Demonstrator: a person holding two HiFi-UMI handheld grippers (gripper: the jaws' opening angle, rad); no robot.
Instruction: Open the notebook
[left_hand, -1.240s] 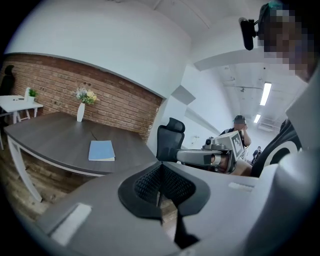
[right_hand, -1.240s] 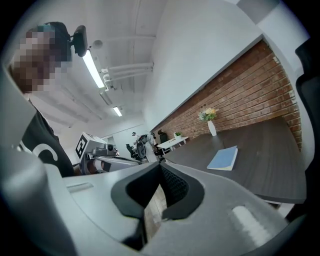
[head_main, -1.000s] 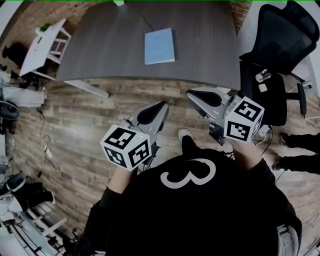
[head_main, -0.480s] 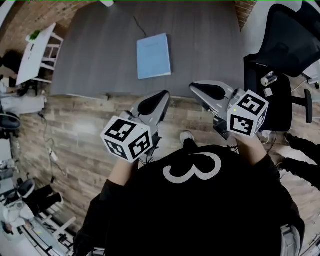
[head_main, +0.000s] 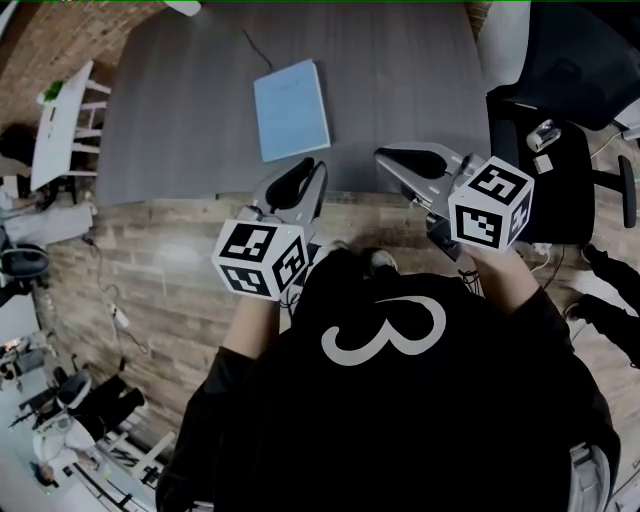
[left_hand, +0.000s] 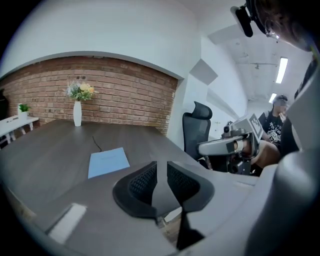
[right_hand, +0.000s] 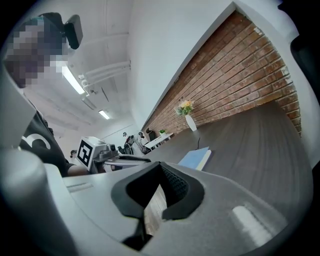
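A light blue notebook (head_main: 292, 108) lies closed on the dark grey table (head_main: 400, 80), also visible in the left gripper view (left_hand: 107, 161) and in the right gripper view (right_hand: 197, 158). My left gripper (head_main: 312, 170) hovers at the table's near edge, just short of the notebook. Its jaws (left_hand: 161, 170) are opening, with a narrow gap and nothing between them. My right gripper (head_main: 383, 157) is level with it to the right, over the table edge. Its tips (right_hand: 161, 170) meet and hold nothing. Neither gripper touches the notebook.
A black office chair (head_main: 560, 110) stands at the table's right end. A thin cable (head_main: 252, 45) runs from the far edge toward the notebook. A white vase of flowers (left_hand: 77, 107) stands at the far side before a brick wall. A white side table (head_main: 60, 120) is at left.
Both grippers have moved forward from over the wooden floor to the table's near edge. The left gripper's jaws have parted slightly. The notebook has not moved on the table.
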